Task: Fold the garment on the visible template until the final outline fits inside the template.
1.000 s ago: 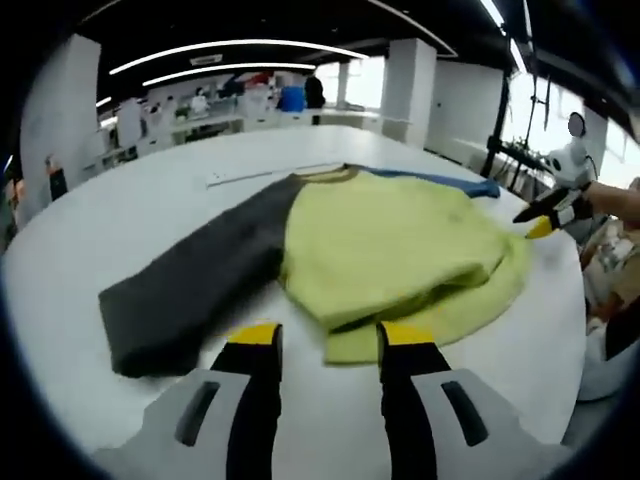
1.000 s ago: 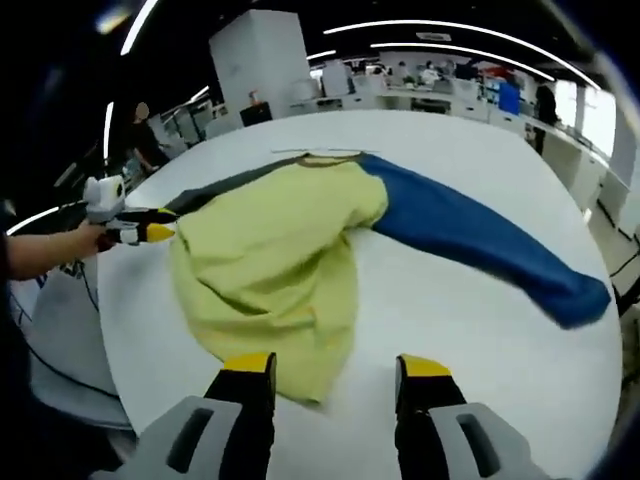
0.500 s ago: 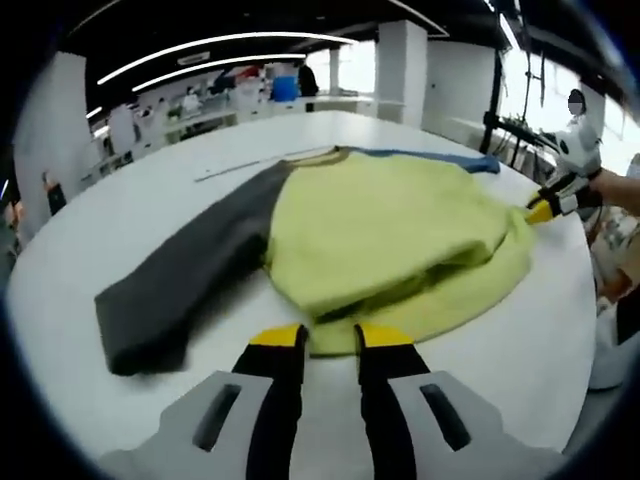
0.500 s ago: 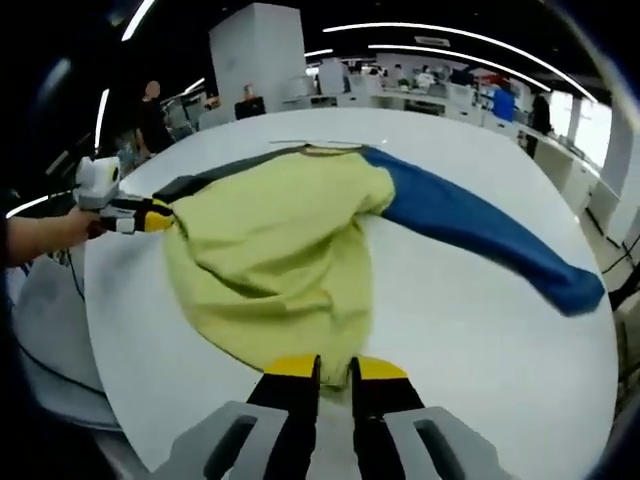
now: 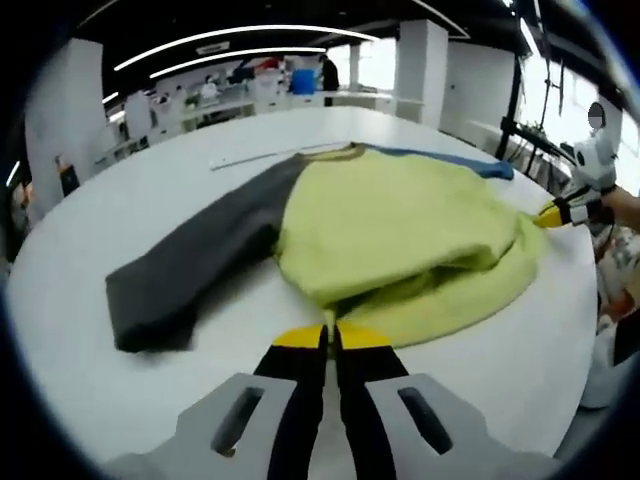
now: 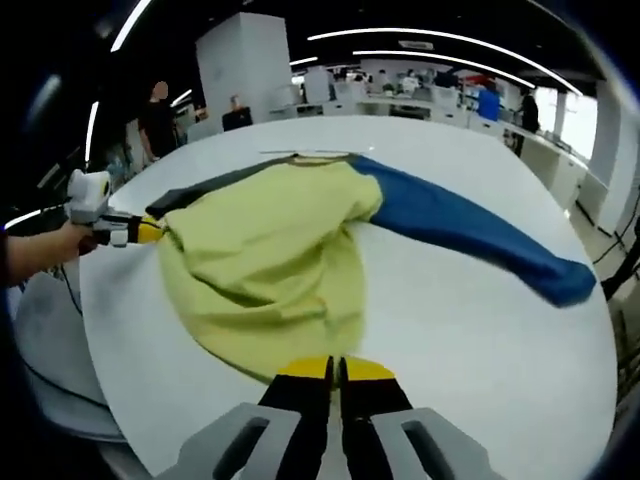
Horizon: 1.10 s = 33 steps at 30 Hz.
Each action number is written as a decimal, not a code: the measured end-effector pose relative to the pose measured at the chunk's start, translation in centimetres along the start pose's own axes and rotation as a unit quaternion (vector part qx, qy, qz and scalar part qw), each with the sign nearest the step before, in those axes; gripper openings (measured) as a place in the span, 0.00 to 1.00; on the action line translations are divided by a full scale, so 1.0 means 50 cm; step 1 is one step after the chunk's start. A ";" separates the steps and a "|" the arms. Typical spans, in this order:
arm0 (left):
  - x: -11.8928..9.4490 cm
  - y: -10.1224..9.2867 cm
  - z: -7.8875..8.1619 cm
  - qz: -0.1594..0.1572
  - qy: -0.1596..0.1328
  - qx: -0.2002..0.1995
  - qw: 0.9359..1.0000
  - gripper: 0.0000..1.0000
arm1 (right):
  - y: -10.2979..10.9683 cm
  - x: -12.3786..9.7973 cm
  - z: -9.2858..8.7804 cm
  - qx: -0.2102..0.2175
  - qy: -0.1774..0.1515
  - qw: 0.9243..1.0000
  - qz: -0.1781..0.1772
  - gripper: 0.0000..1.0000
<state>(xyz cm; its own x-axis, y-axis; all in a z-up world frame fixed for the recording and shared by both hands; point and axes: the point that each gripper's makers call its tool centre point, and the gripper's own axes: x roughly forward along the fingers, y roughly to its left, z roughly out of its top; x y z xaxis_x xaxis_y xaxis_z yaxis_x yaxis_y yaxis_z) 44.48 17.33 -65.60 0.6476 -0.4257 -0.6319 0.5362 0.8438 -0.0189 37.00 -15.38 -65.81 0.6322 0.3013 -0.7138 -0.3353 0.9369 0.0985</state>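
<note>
Now both tongs [image 5: 328, 338] [image 6: 335, 368] closed, garment [image 5: 400, 235] hem pinched

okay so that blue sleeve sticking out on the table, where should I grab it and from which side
Take the blue sleeve at its cuff end, where it lies flat and free on the white table, clear of the yellow-green body. Come in low from the open table beyond the cuff, jaws across the sleeve's width; the shoulder end is joined to the body.

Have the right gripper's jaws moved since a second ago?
Yes. The right gripper has shut its jaws on the hem of the yellow shirt, having been open before.
</note>
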 end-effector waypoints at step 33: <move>-0.181 -0.093 -0.018 0.018 -0.038 -0.103 0.994 0.00 | 0.024 -0.126 -0.029 0.064 -0.008 0.998 0.003 0.00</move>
<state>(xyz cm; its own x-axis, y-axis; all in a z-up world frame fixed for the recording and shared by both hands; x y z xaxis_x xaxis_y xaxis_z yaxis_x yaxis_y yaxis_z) 35.66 17.55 -60.49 0.7076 -0.4107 -0.5750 0.3949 0.9047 -0.1601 31.61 -16.42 -62.17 0.6423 0.3089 -0.7014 -0.2479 0.9497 0.1913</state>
